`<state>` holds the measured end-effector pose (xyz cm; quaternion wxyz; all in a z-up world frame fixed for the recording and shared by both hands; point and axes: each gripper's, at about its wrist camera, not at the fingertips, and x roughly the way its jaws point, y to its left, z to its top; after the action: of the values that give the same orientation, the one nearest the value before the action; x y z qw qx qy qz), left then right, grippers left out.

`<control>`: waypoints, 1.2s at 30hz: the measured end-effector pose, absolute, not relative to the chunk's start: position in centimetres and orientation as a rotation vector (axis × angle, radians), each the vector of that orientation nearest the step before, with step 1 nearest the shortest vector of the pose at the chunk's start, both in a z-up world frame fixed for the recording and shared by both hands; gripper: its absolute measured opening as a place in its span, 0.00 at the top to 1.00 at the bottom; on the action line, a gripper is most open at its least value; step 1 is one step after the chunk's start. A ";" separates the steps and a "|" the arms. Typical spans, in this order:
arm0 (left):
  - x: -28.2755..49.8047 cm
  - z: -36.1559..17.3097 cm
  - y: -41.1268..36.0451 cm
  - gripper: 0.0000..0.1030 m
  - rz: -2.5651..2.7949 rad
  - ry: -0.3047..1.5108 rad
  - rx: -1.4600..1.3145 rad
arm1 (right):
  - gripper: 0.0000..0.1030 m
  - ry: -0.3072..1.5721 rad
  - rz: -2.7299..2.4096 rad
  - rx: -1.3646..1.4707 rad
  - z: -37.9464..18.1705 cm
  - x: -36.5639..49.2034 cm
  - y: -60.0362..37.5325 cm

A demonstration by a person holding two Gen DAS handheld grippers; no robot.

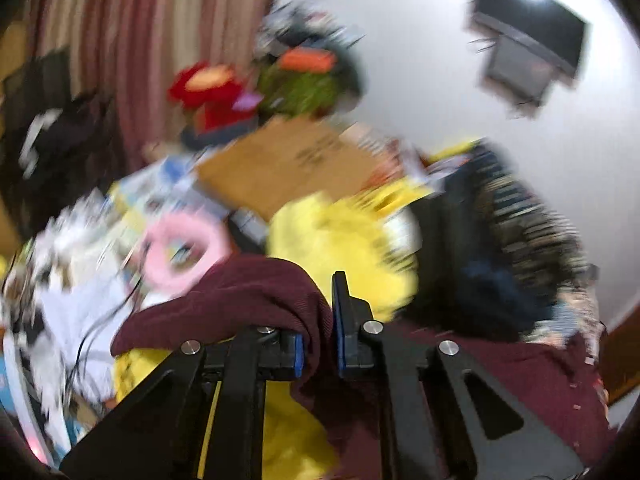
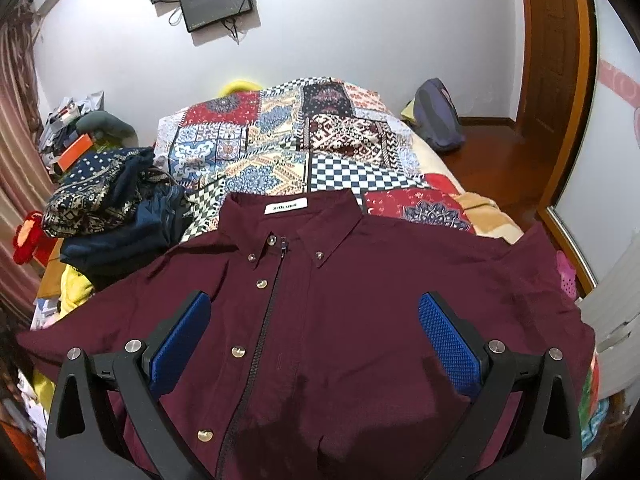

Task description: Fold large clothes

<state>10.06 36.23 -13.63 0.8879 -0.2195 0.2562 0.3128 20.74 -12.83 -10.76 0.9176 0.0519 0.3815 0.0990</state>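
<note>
A dark maroon woven button-front shirt (image 2: 360, 280) lies face up and spread across the near end of a bed covered by a multicoloured patchwork quilt (image 2: 280, 148), its collar with a white label toward the wall and its front placket running down the middle. The right gripper (image 2: 316, 340) hangs above the chest of the shirt with its blue-padded fingers (image 2: 448, 340) set wide apart and nothing between them. In the blurred left wrist view, the left gripper (image 1: 320, 348) has its pads drawn together on a bunched fold of the maroon cloth, which drapes over the left finger; which edge of the shirt this is cannot be told with certainty, though it appears to be the side near a yellow fabric heap (image 1: 340, 240). The cloth sags and creases wherever unsupported, so it is judged light, limp and not slippery; it will follow a pinch but trail and wrinkle behind it. Suitable holds are the seamed, firmer parts: shoulder, sleeve hem, side seam or bottom hem, avoiding the metal snap buttons (image 2: 239, 351). A stack of dark blue patterned garments (image 2: 112, 200) sits beside the shirt's sleeve.
</note>
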 end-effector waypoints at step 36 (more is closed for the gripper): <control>25.1 -17.9 -4.4 0.52 -0.358 1.028 -0.007 | 0.00 0.829 0.181 0.048 -12.7 18.8 -20.0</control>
<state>25.15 -4.42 -17.87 0.8554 -0.0035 0.4891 -0.1702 18.78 -20.02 -12.69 0.9110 0.0232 0.4023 0.0877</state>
